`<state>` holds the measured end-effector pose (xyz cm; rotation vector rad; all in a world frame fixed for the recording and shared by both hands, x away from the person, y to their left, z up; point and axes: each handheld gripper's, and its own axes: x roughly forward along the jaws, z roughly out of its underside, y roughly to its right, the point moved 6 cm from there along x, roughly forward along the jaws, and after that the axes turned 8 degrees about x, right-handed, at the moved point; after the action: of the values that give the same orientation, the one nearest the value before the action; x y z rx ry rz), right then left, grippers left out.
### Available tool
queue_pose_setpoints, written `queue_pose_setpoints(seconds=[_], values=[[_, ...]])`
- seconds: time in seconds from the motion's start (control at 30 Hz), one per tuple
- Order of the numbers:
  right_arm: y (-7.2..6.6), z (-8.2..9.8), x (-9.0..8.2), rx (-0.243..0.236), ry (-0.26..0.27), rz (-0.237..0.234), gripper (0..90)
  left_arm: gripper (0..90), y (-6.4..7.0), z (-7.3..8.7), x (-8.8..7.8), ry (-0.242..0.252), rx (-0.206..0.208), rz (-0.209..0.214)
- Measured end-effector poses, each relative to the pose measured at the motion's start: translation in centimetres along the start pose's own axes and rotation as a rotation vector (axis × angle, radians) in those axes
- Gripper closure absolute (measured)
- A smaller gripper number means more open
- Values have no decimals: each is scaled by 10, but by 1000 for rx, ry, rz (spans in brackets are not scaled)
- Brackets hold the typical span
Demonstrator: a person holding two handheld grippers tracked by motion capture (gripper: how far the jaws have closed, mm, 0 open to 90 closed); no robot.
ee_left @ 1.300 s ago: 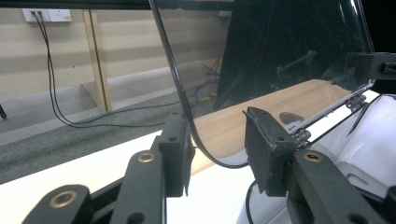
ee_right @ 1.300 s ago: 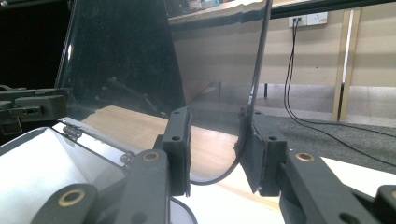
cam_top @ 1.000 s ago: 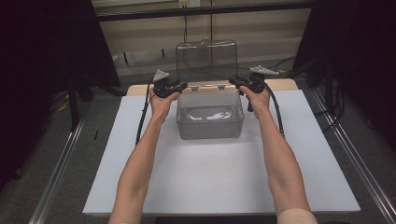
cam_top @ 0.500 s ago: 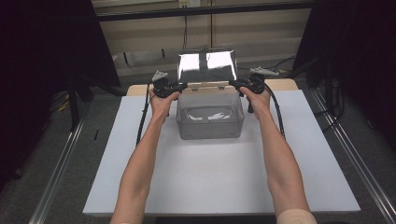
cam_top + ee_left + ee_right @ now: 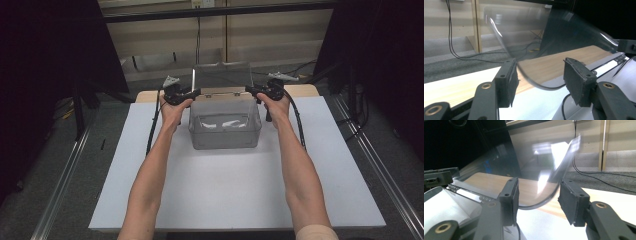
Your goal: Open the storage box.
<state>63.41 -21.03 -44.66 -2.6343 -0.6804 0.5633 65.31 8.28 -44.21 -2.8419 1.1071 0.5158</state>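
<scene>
Clear, faintly smoky plastic box [image 5: 225, 125] on a white table sheet [image 5: 235, 195], pale glints across its front wall; transparent lid [image 5: 222, 76] at twelve o'clock of it, catching bright reflections; black left gripper [image 5: 196, 92] and black right gripper [image 5: 250, 89], brass-coloured rivets on the jaw arms; light wood-grain board [image 5: 549, 65] beyond; grey speckled floor [image 5: 65, 165].

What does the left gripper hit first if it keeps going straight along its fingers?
Probably the clear lid: its curved edge sits in the gap of the open left gripper, blurred. Past it lie the wooden tabletop strip and the floor; depth is unclear.
</scene>
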Motion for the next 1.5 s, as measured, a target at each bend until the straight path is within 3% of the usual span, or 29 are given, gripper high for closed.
queue_pose_setpoints(seconds=[0.03,0.07,0.1,0.17,0.23,0.37,0.57,0.77,0.87,1.07,1.2,1.3,1.43,1.5], values=[[0,1,0,-4,-7,4,502,465,1,0,0,1,3,16],[0,1,0,-3,-11,-4,571,480,2,0,1,24,-9,22],[-3,2,0,4,-9,-33,560,486,0,2,1,0,-10,13],[-3,2,1,-36,-15,13,510,416,-1,3,0,1,-29,6],[-1,1,-1,-28,-16,30,445,410,0,2,0,0,-14,7],[-2,2,-1,-44,-19,39,443,361,0,2,-2,-7,-2,-5],[-2,-2,-7,-57,-12,56,310,233,-1,0,-7,-30,19,-24],[-8,-7,-14,-78,6,63,230,136,2,-6,-18,-15,26,-54],[-9,-8,-18,-89,39,89,187,98,6,-6,-20,-22,31,-54],[-18,-9,-23,-104,66,90,90,68,12,-6,-28,-7,42,-69],[-20,-10,-30,-112,75,92,46,53,13,-5,-38,16,-1,-57],[-25,-8,-37,-119,87,76,36,44,15,2,-45,24,-12,-43],[-30,-3,-46,-155,87,85,34,32,18,7,-57,37,-6,-48],[-33,-2,-50,-149,96,84,32,32,22,7,-66,50,-1,-63]])
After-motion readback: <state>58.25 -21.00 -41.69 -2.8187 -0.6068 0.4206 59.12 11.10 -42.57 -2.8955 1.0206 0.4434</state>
